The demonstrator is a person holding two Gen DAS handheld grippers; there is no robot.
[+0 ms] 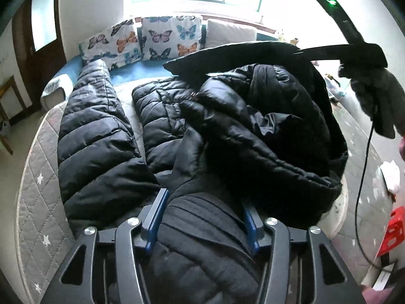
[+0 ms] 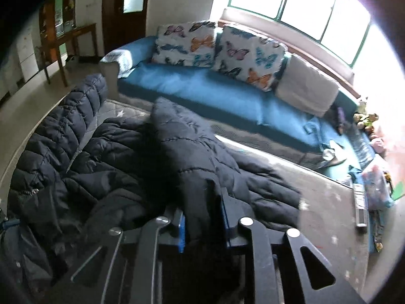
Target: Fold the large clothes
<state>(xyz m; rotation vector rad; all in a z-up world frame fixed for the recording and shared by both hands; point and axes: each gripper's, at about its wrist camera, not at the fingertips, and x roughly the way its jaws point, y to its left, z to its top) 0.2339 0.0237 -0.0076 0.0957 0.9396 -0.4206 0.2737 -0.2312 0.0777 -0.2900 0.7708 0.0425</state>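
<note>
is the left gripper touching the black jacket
Touching. In the left wrist view the left gripper has a bunched fold of the jacket filling the space between its blue fingers.

Quick headcount of the room, nothing fancy

One black puffer jacket [image 1: 227, 131] on one grey star-quilted mattress [image 1: 38, 190], with one sleeve [image 1: 93, 126] flopped out to the left. Two grippers: the left gripper [image 1: 202, 217] up close with two blue-padded fingers [image 1: 157, 217], and the right gripper [image 2: 202, 223] with two more. Far side has one blue sofa [image 2: 202, 88] carrying two butterfly cushions [image 2: 186, 43] plus one plain beige cushion [image 2: 306, 88], so three cushions total. One dark wooden door [image 2: 126, 10], one wooden side table [image 2: 71, 40] far left, and one red crate [image 1: 393, 230] near right.
</note>
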